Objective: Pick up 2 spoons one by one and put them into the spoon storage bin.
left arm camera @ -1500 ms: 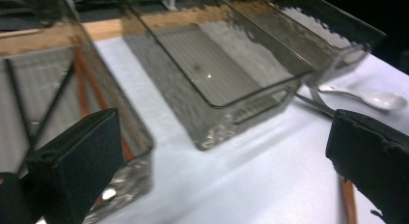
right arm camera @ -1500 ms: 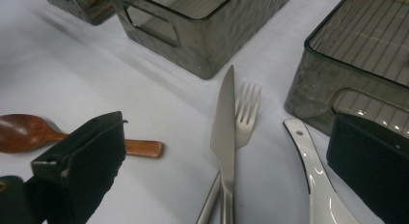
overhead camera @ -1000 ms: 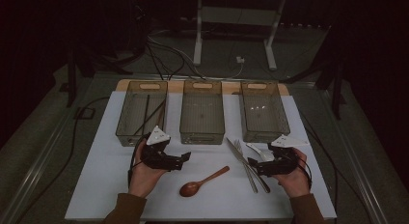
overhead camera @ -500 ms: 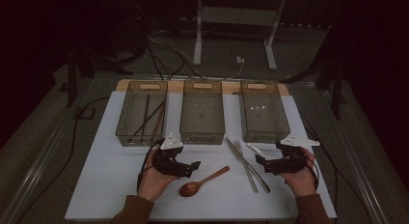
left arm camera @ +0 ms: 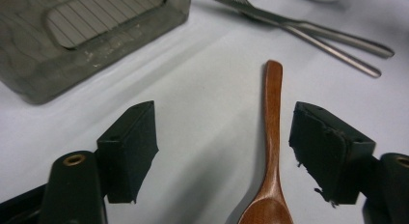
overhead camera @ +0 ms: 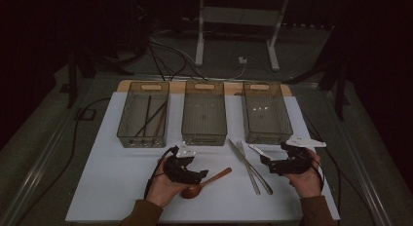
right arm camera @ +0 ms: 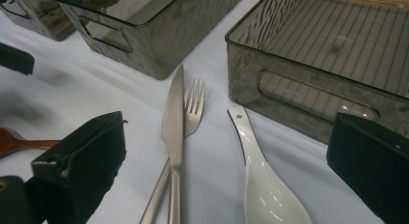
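The left claw (left arm camera: 222, 151) has just been closing, jaws still apart astride the wooden spoon (left arm camera: 273, 137) lying on the white surface (overhead camera: 117, 172), not pressing it. The right claw (right arm camera: 226, 161) gapes over the knife (right arm camera: 174, 122), fork (right arm camera: 193, 108) and white spoon (right arm camera: 260, 180), right of the wooden one.

Knife (right arm camera: 172, 132) overlapping fork (right arm camera: 192, 108), white ceramic spoon (right arm camera: 263, 180) beside them, smoky bins (right arm camera: 308, 69) behind, possibly plastic
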Action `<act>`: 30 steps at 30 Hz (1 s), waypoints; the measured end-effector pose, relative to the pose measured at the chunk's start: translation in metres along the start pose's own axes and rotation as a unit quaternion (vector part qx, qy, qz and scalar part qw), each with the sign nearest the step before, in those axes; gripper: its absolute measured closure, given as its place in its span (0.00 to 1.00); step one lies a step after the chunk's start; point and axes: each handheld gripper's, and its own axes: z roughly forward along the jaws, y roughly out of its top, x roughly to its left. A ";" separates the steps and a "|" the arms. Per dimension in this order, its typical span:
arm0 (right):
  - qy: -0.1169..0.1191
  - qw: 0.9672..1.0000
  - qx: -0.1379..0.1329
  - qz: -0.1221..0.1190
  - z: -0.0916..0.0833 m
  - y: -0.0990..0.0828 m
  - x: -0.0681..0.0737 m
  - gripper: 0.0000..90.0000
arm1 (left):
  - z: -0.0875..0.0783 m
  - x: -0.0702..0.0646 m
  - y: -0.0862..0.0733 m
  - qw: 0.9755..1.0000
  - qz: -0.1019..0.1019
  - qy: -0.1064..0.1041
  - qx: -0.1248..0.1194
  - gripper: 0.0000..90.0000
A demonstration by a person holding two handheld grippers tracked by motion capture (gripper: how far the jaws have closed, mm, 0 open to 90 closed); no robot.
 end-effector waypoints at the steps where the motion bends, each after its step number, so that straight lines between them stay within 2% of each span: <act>1: 0.000 1.000 0.000 0.000 0.000 0.000 0.000 0.00 | 0.001 -0.001 0.000 1.000 0.003 -0.001 0.004 0.33; 16: 0.000 1.000 -0.005 0.003 -0.002 0.000 -0.002 0.00 | 0.016 -0.010 -0.004 0.999 0.022 -0.032 0.038 0.51; 30: -0.001 1.000 -0.007 0.007 -0.004 0.000 -0.003 0.00 | 0.024 -0.011 -0.007 0.997 0.036 -0.029 0.065 0.62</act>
